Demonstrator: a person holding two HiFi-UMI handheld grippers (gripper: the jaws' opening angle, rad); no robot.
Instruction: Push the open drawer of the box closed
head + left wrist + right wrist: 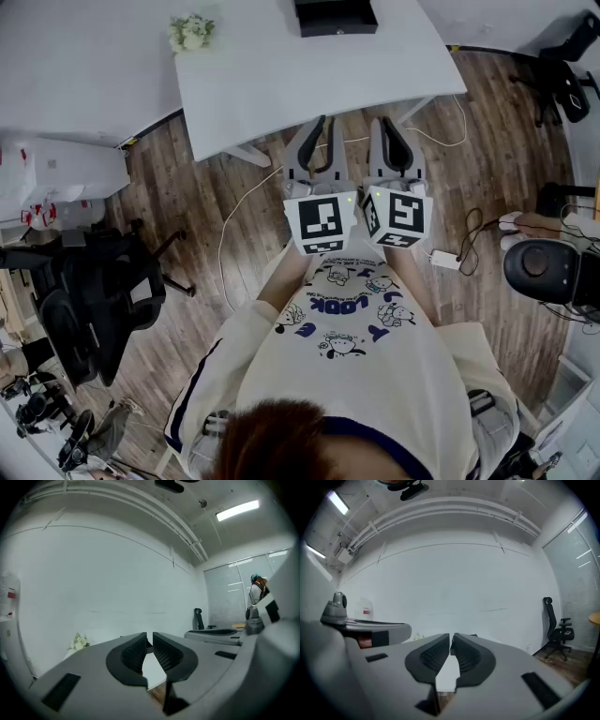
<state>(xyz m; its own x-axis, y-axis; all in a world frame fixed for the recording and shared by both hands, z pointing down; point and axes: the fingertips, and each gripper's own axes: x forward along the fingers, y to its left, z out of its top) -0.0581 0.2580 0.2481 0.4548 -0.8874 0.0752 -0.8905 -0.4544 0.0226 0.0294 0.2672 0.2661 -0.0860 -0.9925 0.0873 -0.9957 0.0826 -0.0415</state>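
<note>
Both grippers are held close at the chest, level and side by side. The left gripper (322,122) and right gripper (382,124) each have their jaws pressed together on nothing. They point over the near edge of the white table (281,84). The black box (336,17) sits well away at the table's far side, straight ahead. It looks slightly nearer the left gripper's line, so the push probably runs directly forward; the drawer front is too small to read.
</note>
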